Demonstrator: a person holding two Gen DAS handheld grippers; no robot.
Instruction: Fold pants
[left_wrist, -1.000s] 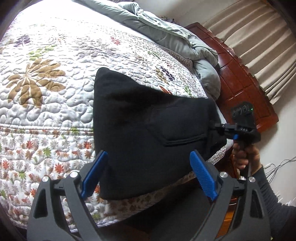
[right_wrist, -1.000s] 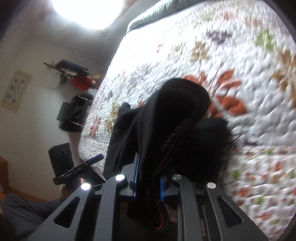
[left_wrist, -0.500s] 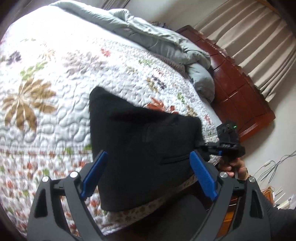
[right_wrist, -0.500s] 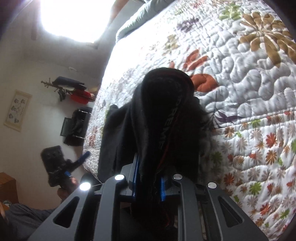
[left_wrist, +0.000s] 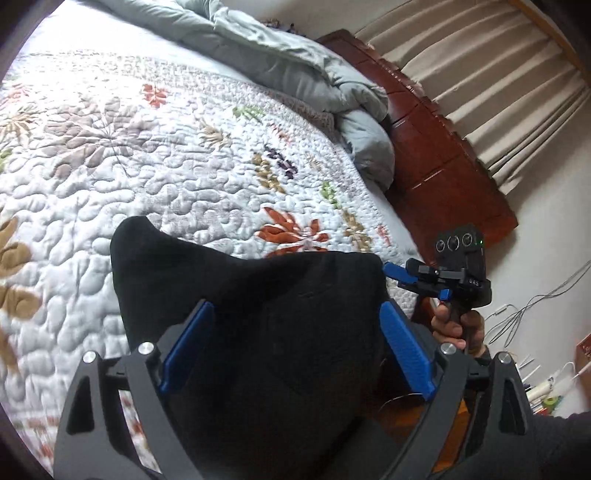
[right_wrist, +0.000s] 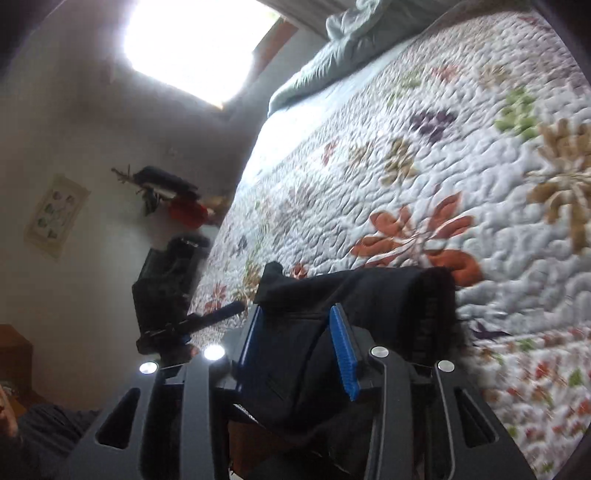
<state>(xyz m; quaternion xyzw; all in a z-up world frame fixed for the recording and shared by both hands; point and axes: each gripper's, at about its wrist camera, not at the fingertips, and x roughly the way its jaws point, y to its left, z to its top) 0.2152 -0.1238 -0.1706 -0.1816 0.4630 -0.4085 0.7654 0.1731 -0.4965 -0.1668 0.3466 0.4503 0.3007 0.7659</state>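
The black pants (left_wrist: 258, 295) lie folded on the edge of the bed's floral quilt (left_wrist: 147, 166), partly hanging over the side. My left gripper (left_wrist: 295, 343) is open, its blue pads wide apart over the near part of the pants. My right gripper (left_wrist: 395, 275) shows at the pants' right corner, jaws parted. In the right wrist view my right gripper (right_wrist: 295, 332) is open, with the pants (right_wrist: 369, 295) lying between and beyond its blue pads (right_wrist: 343, 350). My left gripper (right_wrist: 218, 314) shows at the left there.
A grey-blue duvet (left_wrist: 295, 74) is bunched at the head of the bed by the dark wooden headboard (left_wrist: 443, 155). Beige curtains (left_wrist: 480, 74) hang behind. Cables (left_wrist: 535, 306) lie on the floor at right. Dark bags (right_wrist: 166, 266) stand by the far wall.
My right gripper has opened and let go of the pants, which now rest on the quilt. My left gripper stayed open and moved closer over the pants.
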